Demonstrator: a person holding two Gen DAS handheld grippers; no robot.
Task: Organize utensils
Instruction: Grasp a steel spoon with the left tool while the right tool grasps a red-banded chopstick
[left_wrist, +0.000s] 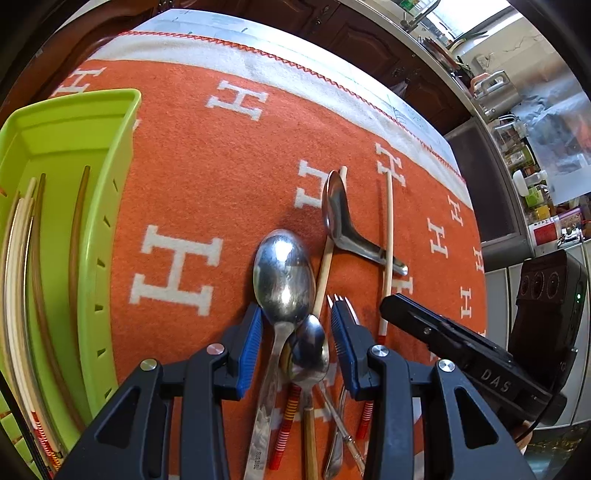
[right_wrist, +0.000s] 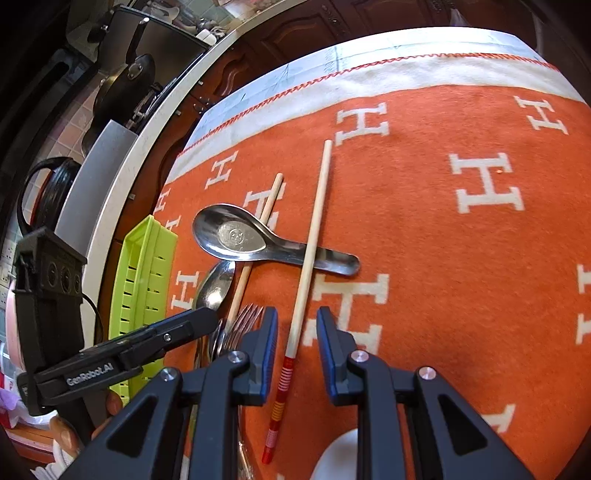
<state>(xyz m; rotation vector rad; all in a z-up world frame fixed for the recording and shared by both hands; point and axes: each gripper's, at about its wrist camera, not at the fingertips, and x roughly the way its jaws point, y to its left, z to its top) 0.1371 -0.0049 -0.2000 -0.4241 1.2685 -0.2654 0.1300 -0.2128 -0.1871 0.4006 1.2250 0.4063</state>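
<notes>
The sorting is judged to be partly done. Several chopsticks (left_wrist: 22, 266) are already laid lengthwise in the green tray (left_wrist: 107, 206), well off to the left of the left claw (left_wrist: 296, 332); no spoons or forks can be seen in it (only part of the tray is in view).

Much is left on the orange cloth (left_wrist: 192, 155) covering the tabletop. The left claw is held spread, with nothing pinched, straddling a big spoon (left_wrist: 282, 275) and a smaller spoon (left_wrist: 308, 347) lying partly under it. A fork (left_wrist: 338, 301) is seen just at its right finger. Further ahead, a soup spoon (left_wrist: 338, 218) lies crossed by two loose chopsticks.

The right claw (right_wrist: 296, 334) is likewise spread and empty, with a chopstick (right_wrist: 310, 251) lying between its fingers, untouched, its striped end nearest the claw. The second chopstick (right_wrist: 258, 236) is found ahead and to the left, beside the soup spoon (right_wrist: 236, 236).
</notes>
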